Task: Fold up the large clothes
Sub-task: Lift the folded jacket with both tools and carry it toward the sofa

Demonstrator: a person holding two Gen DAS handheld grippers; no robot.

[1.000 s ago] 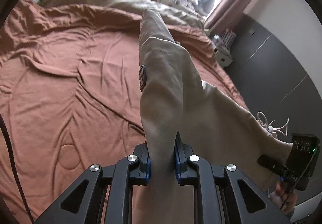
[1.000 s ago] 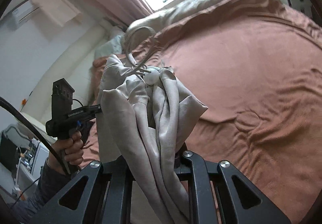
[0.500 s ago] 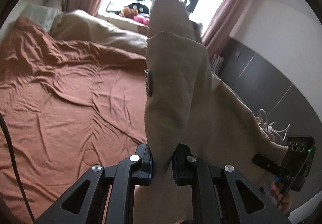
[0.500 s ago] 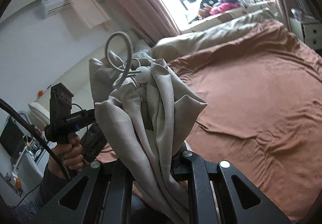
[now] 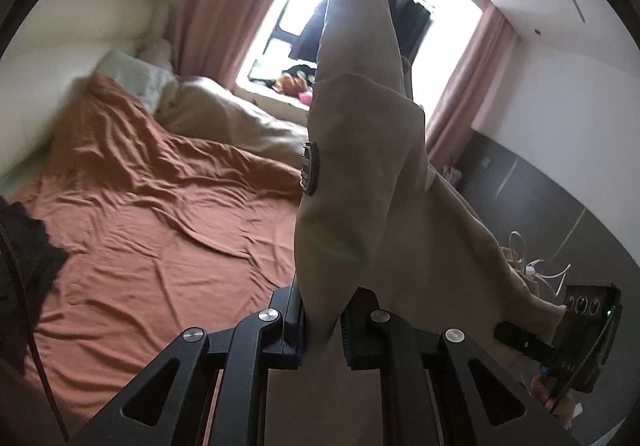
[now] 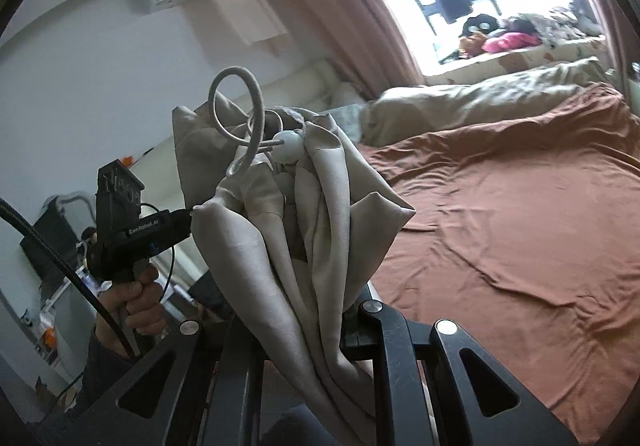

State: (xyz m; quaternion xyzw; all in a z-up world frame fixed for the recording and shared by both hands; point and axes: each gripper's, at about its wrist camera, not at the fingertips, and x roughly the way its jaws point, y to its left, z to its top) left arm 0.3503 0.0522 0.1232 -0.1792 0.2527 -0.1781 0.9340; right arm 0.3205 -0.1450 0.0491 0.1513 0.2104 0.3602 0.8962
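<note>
While the left gripper (image 5: 323, 320) pinches one end of the beige garment (image 5: 360, 181), the right gripper (image 6: 304, 322) pinches the bunched end with the cord (image 6: 240, 113). It hangs stretched between them above the bed (image 5: 160, 230), one long part pointing up.

A rumpled rust-brown sheet (image 5: 160, 230) covers the bed (image 6: 520, 226), beige duvet (image 6: 472, 101) beyond.
</note>
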